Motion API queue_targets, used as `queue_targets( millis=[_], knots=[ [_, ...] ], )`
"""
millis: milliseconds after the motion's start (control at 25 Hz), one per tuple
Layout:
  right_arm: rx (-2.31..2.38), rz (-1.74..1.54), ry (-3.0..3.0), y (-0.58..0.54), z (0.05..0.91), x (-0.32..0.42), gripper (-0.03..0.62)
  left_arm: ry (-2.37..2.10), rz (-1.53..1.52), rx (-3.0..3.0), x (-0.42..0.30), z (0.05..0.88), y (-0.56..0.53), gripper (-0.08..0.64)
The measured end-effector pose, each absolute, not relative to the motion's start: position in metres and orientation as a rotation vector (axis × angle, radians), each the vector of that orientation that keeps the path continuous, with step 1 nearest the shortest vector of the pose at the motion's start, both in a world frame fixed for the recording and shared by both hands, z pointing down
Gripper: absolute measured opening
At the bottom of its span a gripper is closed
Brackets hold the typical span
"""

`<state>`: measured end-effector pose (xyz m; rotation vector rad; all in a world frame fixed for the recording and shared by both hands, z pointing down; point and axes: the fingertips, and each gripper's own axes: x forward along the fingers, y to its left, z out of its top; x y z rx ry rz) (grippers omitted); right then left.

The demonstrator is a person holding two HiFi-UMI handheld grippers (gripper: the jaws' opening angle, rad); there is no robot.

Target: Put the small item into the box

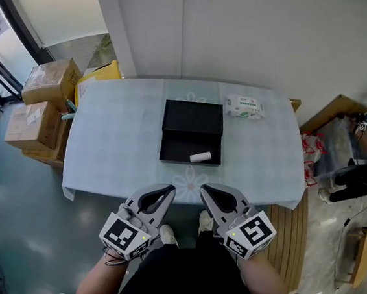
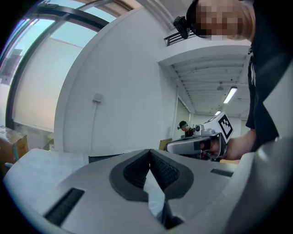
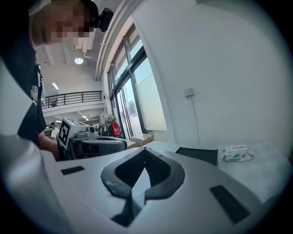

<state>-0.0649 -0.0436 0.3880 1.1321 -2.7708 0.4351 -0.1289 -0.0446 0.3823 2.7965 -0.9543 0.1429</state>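
Left gripper (image 1: 168, 189) and right gripper (image 1: 206, 188), both closed and empty, point nearly level toward table (image 1: 119, 136).

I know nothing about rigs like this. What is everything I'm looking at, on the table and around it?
table: one, covered with a pale blue flowered cloth, middle of the head view.
box: one, black, lying open at the table's middle.
small item: one, white, roll-shaped, inside the box's nearer half, toward its right.
wipes pack: one, white with green print, far right part of the table, apart from the box.
cardboard boxes: at least two, brown, on the floor left of the table.
left gripper: one, grey, jaws shut, empty, at the table's near edge.
right gripper: one, grey, jaws shut, empty, beside the left one.
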Motion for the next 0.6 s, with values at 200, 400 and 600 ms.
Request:
queue_targets(
  millis=[200,400,600],
  knots=[
    [1.202,0.438,-2.735,-0.030,0.393,-0.070,0.009,-0.901,0.133,2.814,-0.136,0.388,-0.038,0.009],
    [1.244,0.435,-2.722,-0.018,0.393,-0.074,0.009,-0.870,0.133,2.824,-0.140,0.388,-0.030,0.009],
    [1.270,0.430,-2.724,-0.010,0.392,-0.076,0.009,-0.843,0.140,2.841,-0.141,0.388,-0.021,0.009]
  ],
)
